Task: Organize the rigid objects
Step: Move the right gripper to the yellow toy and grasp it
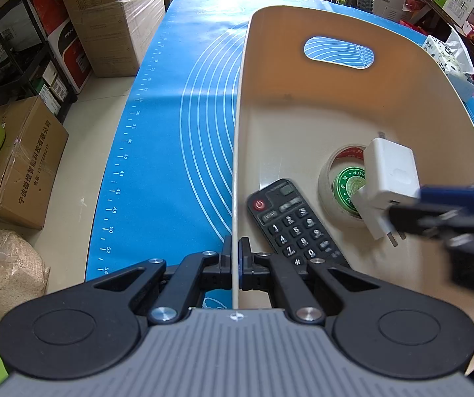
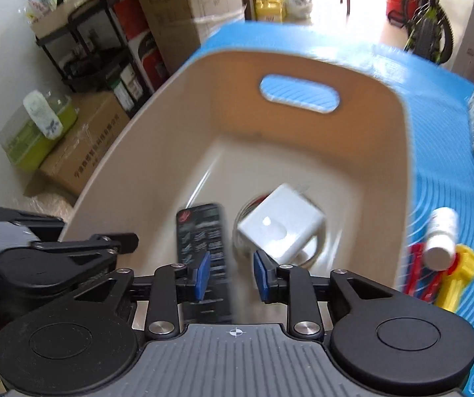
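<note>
We see a blue baking mat (image 1: pixel 171 152) covering the table, and on it a beige plastic bin (image 1: pixel 319 106) fills the centre and right of the left wrist view, its far wall pierced by an oval handle slot. The left gripper (image 1: pixel 236 254) is clamped tight on the bin's left wall at lower centre. Inside, a black remote control (image 1: pixel 291 221) lies flat, its long axis running from lower right to upper left, power button farthest from us. To its right a white charger plug (image 1: pixel 387 178) sits tilted on a roll of clear tape (image 1: pixel 336 178), prongs towards the lower right. The right gripper (image 2: pixel 232 273) hovers over the bin, part open and holding nothing. Outside the bin at the right edge of the right wrist view we find a white bottle (image 2: pixel 442 236) lying on a red and yellow toy (image 2: pixel 448 274).
</note>
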A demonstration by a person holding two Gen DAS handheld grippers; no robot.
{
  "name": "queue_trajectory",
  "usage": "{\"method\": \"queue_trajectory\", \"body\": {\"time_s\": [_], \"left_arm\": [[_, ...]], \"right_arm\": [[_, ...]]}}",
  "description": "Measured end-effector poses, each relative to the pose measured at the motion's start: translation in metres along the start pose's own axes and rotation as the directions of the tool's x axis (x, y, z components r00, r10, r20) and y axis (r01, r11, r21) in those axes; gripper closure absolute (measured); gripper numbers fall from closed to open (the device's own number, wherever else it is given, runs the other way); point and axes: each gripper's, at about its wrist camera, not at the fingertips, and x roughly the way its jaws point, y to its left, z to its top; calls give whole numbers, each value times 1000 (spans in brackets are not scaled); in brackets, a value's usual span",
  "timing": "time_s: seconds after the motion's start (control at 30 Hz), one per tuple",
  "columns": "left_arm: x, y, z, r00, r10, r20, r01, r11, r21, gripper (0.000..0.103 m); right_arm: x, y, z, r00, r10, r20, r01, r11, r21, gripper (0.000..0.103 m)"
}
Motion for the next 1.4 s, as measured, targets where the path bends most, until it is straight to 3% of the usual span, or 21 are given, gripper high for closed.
{"method": "queue_trajectory", "body": {"time_s": [0.2, 0.37, 0.57, 0.8, 0.97, 1.03, 1.27, 1.4], "left_arm": [[0, 1, 0, 1000, 0, 0, 0, 1000, -1, 100], [0, 1, 0, 1000, 1, 0, -1, 1000, 0, 100], [0, 1, 0, 1000, 1, 0, -1, 1000, 0, 100], [0, 0, 0, 1000, 2, -1, -2, 1000, 1, 100], [0, 0, 0, 1000, 2, 0, -2, 1000, 1, 99], [0, 0, 0, 1000, 2, -1, -2, 1000, 1, 99], [0, 0, -1, 1000, 3, -1, -3, 1000, 2, 99], [-1, 0, 0, 1000, 8, -1, -8, 1000, 4, 99]], "right_arm": [[-45, -31, -2, 991, -68, 120, 62, 997, 46, 48], [-61, -64, -5, 969, -184, 165, 170, 981, 94, 36], [-47, -113, -18, 950, -284, 130, 256, 946, 196, 30], [-8, -150, -38, 945, -327, 10, 314, 917, 247, 31], [5, -163, -44, 946, -324, -18, 316, 909, 272, 39], [13, -169, -44, 949, -314, -31, 310, 908, 281, 47], [31, -172, -43, 945, -320, -66, 326, 912, 249, 52], [39, -174, -43, 952, -299, -70, 307, 916, 257, 61]]}}
